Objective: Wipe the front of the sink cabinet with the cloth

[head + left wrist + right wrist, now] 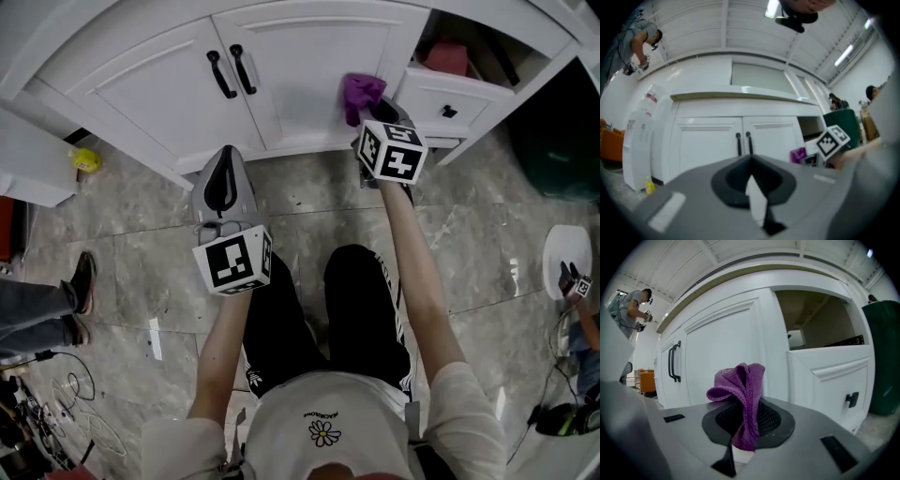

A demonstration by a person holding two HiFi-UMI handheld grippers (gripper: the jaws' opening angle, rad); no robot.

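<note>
The white sink cabinet [309, 66] fills the top of the head view, with two doors bearing black handles [232, 71]. My right gripper [382, 120] is shut on a purple cloth [361, 94], held close to the right door near its right edge. In the right gripper view the cloth [743, 399] sticks up bunched from the shut jaws, just short of the door [726, 352]. My left gripper [223, 187] hangs lower over the floor, its jaws shut on nothing, pointing at the cabinet doors [740, 140].
A drawer [450, 98] stands pulled open at the cabinet's right, something pink [448, 58] above it. A yellow object [86, 160] lies on the tiled floor at left beside a white appliance [640, 150]. Another person's feet [80, 286] stand far left. Cables [56, 403] lie bottom left.
</note>
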